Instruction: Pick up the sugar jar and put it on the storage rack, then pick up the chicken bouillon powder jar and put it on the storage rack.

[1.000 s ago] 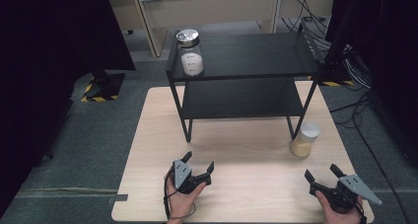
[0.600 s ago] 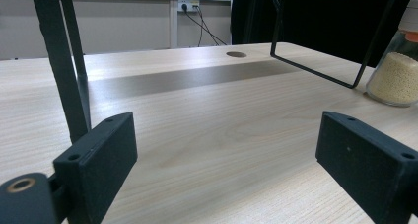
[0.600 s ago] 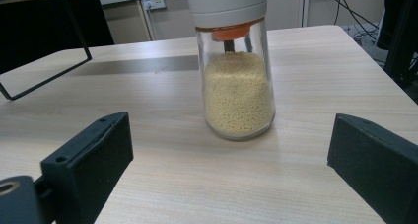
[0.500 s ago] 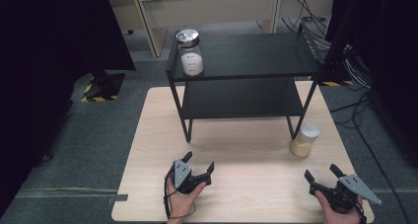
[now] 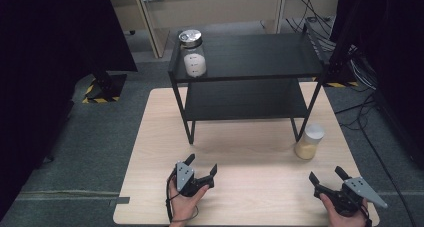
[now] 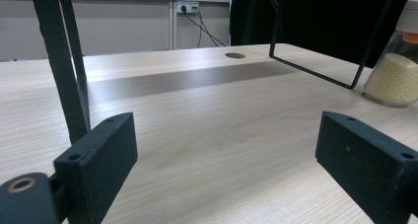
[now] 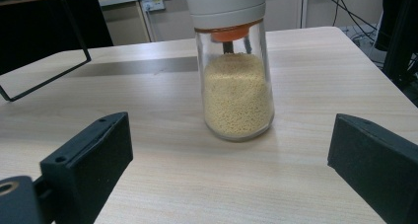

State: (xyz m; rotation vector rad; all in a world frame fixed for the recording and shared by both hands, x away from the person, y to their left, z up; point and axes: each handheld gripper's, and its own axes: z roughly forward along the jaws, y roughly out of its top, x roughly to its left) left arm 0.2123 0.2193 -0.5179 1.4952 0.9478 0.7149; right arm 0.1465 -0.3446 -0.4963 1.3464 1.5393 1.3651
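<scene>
A glass jar of yellow grains [image 5: 309, 142] with a white cap stands on the wooden table [image 5: 240, 137] by the right leg of a black two-tier shelf [image 5: 250, 82]. In the right gripper view the same jar [image 7: 236, 71] stands upright just ahead, between the wide-apart jaws. My right gripper [image 5: 327, 175] rests open near the table's front right corner, a little short of the jar. My left gripper [image 5: 201, 164] is open at the front centre, empty, its fingers [image 6: 98, 155] apart over bare wood. A second jar with white contents and a metal lid [image 5: 192, 54] stands on the shelf's top left corner.
The shelf's front legs [image 6: 64, 61] stand on the table ahead of the left gripper, and the yellow-grain jar [image 6: 397, 61] shows at the far right of that view. Cables and desk legs lie on the floor beyond the table.
</scene>
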